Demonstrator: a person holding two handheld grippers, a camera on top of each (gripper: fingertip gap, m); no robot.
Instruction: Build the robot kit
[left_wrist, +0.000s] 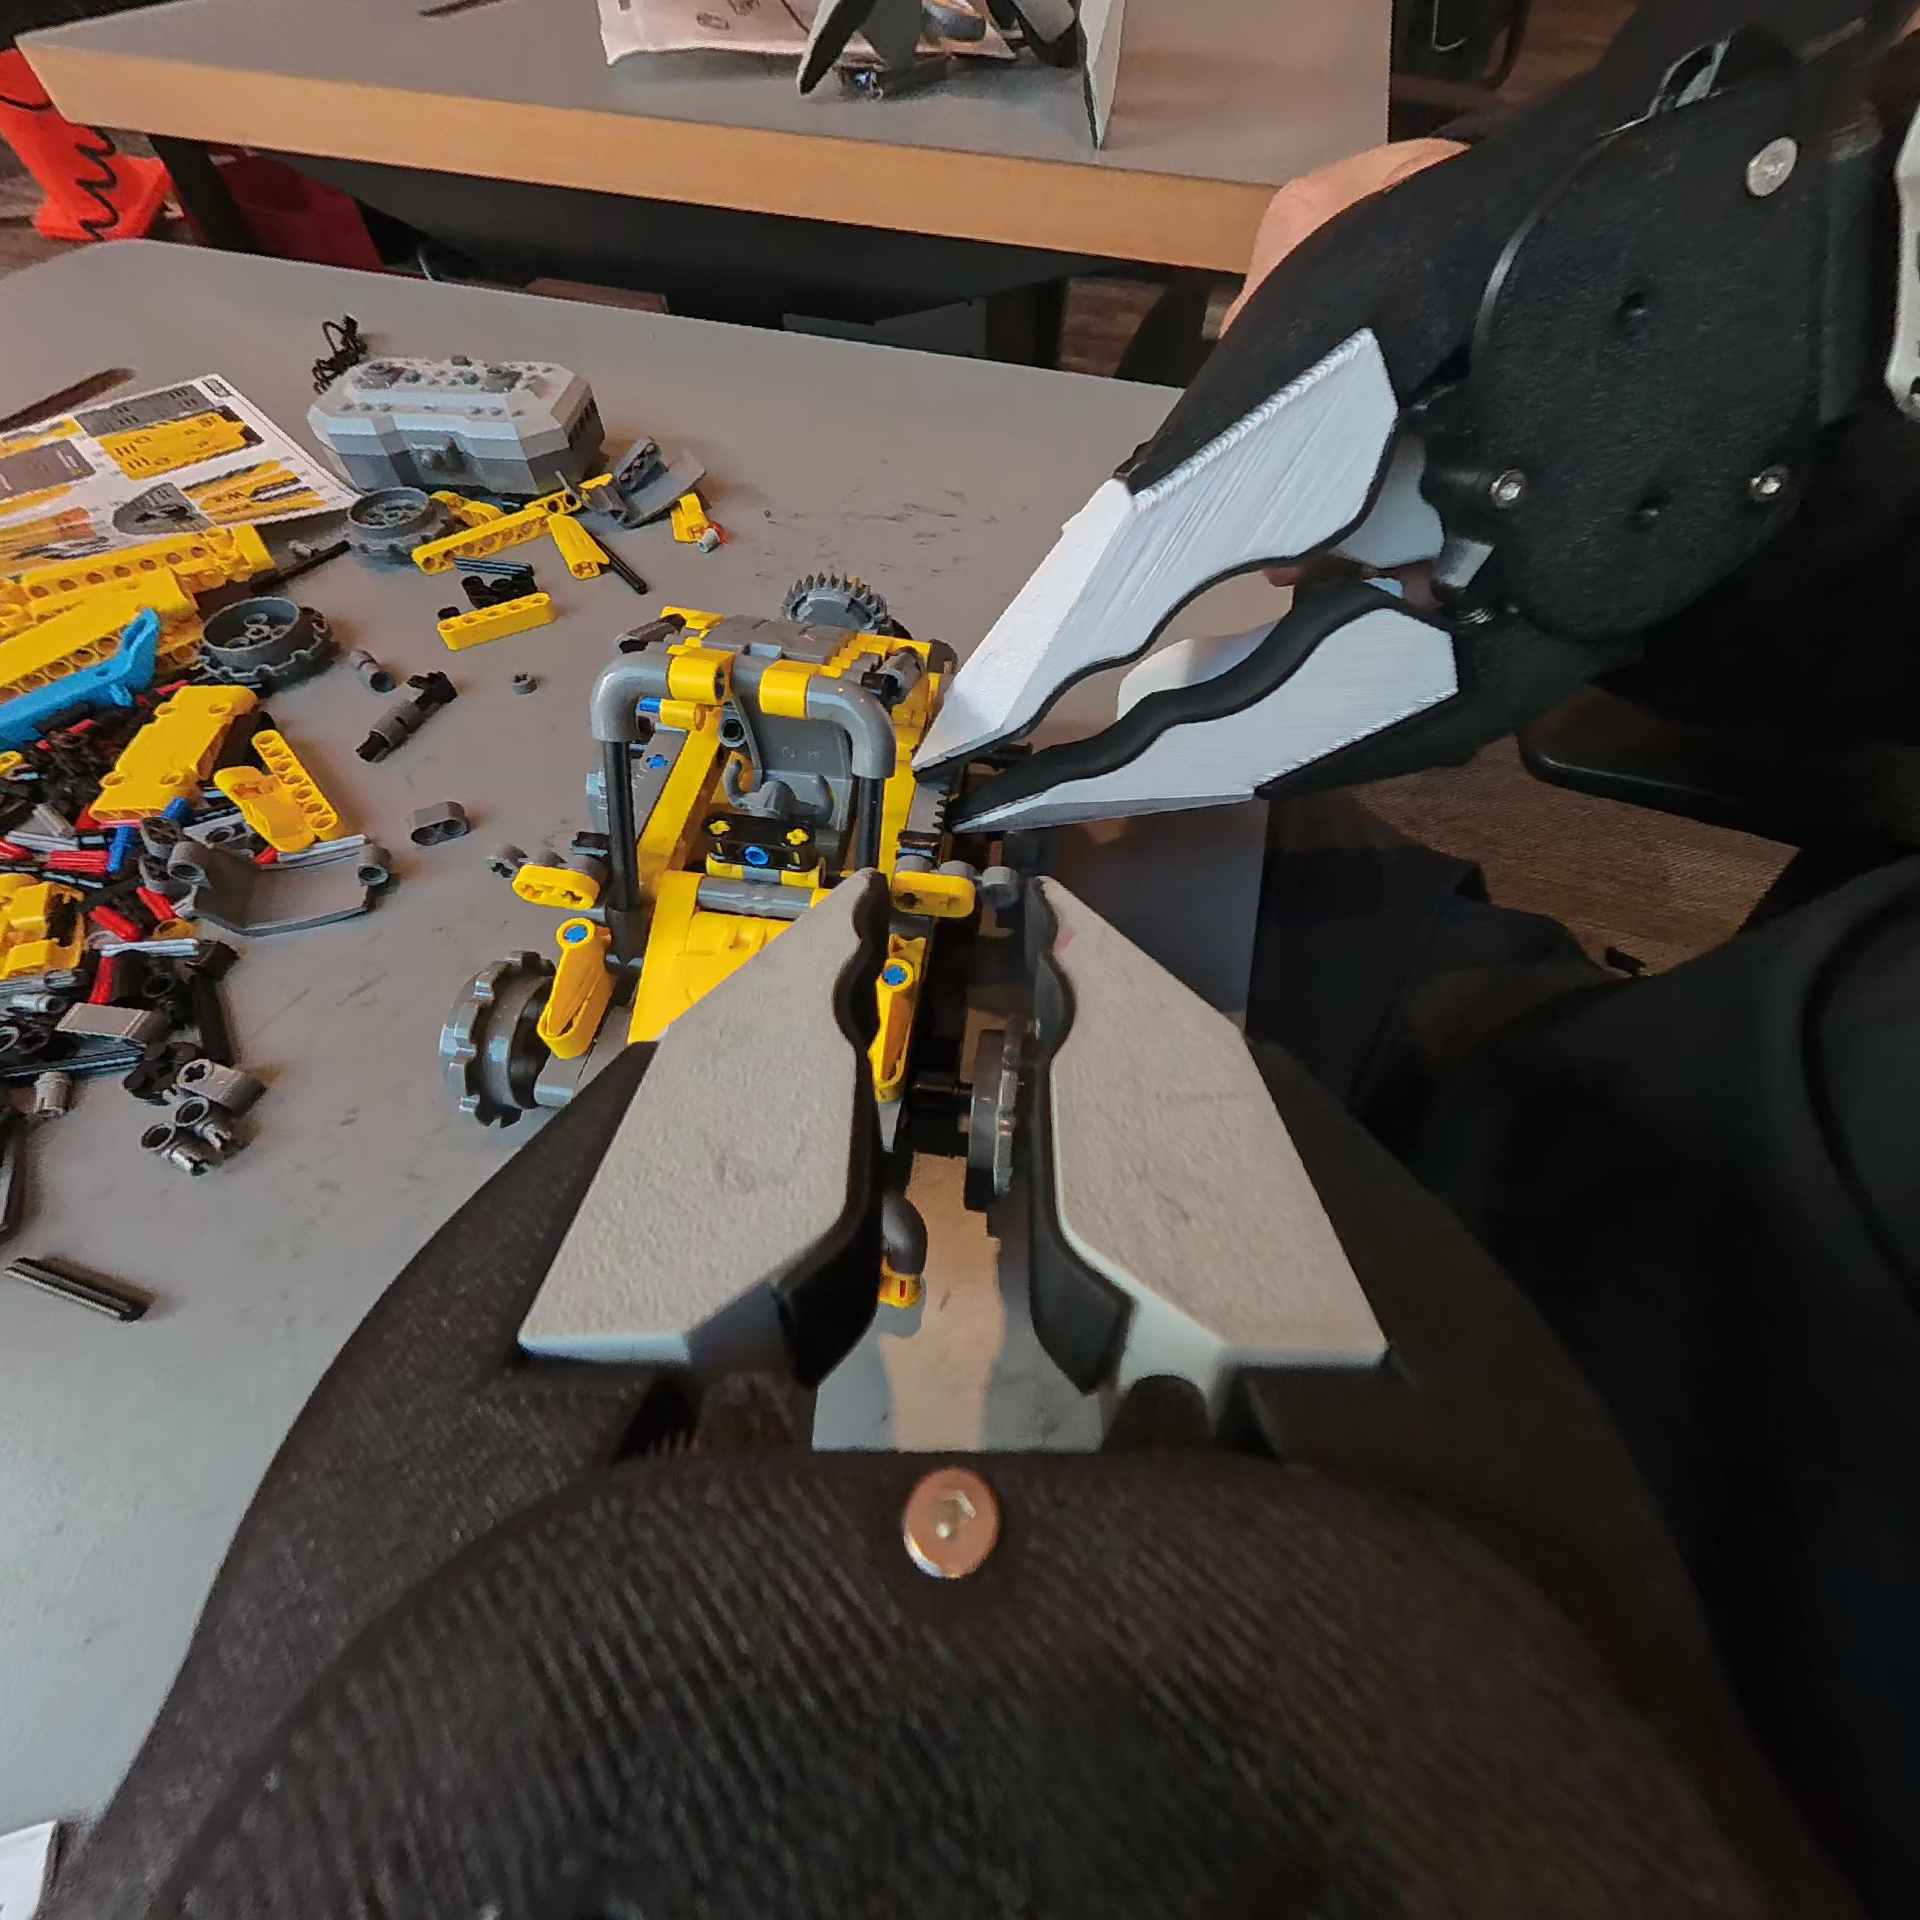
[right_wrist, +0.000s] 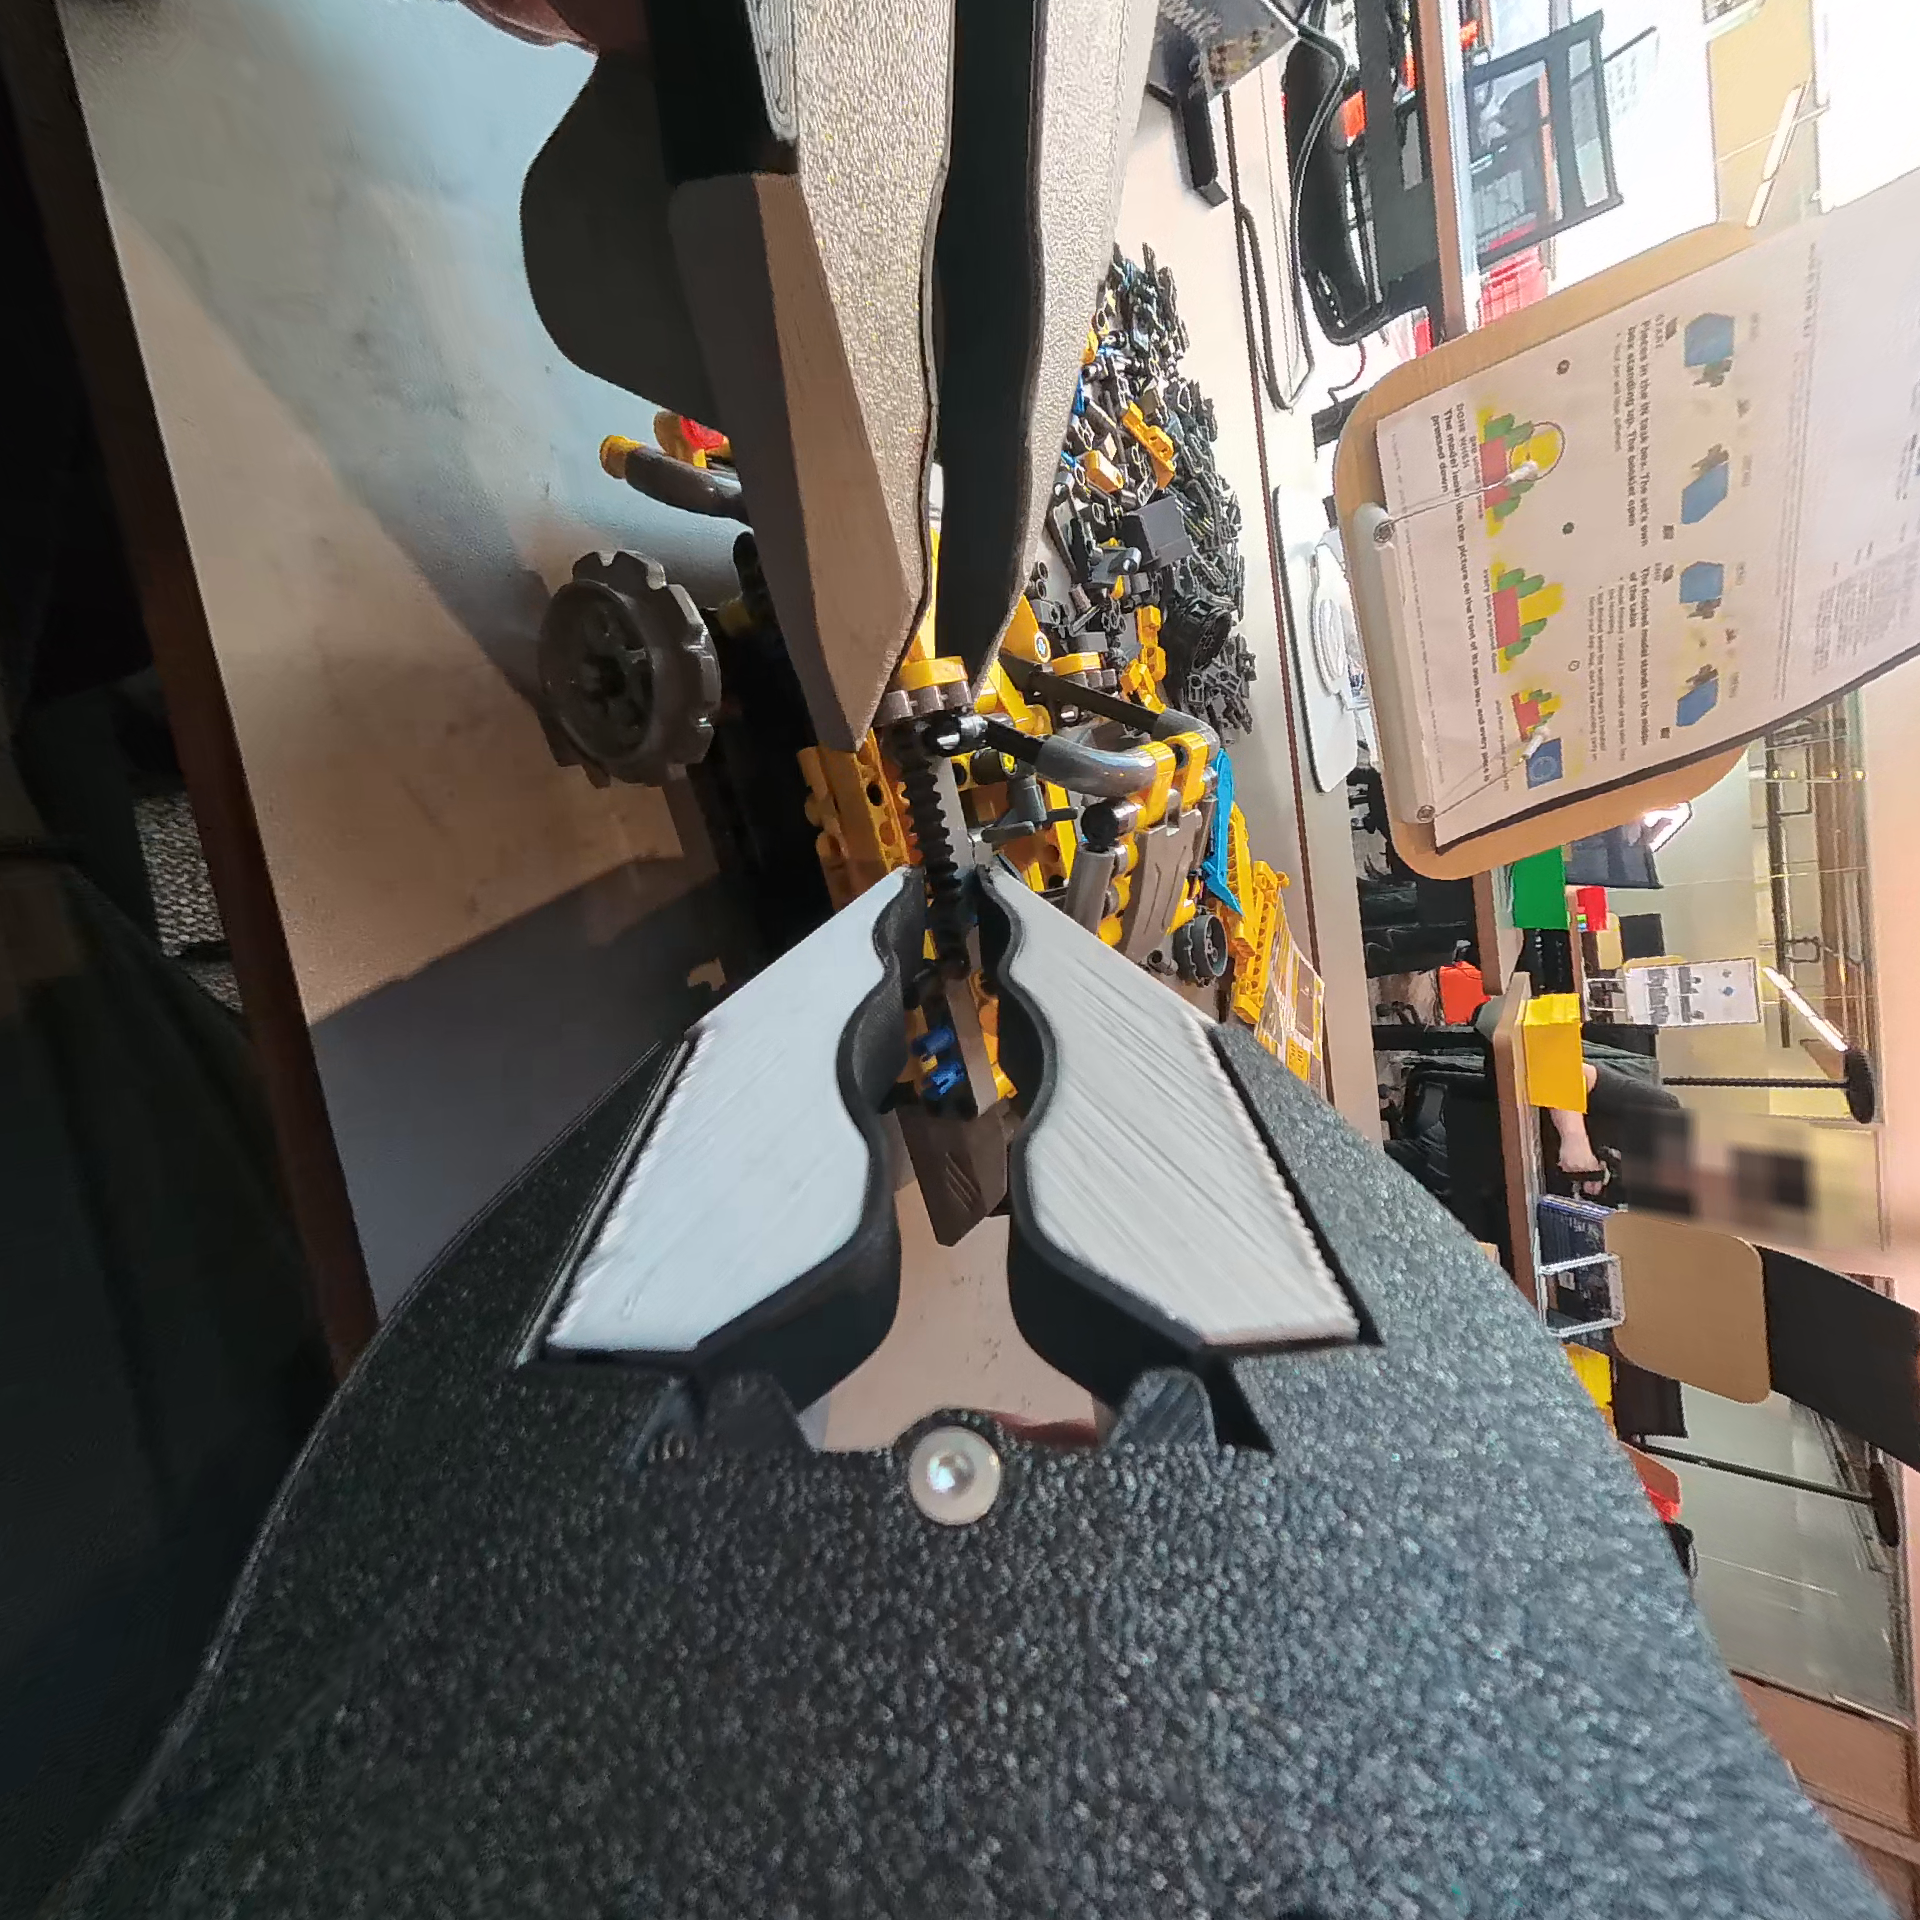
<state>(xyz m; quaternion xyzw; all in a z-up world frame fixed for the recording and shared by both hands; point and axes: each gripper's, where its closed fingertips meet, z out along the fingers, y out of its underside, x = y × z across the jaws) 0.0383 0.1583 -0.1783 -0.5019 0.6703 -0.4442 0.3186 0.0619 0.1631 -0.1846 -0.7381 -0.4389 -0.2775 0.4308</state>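
yellow brick vehicle (left_wrist: 748, 831) between both tongs, loose pieces (left_wrist: 156, 831) crowding its left.

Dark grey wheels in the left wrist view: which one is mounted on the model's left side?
The notched wheel at the yellow model's lower left; the other two lie loose on the table.
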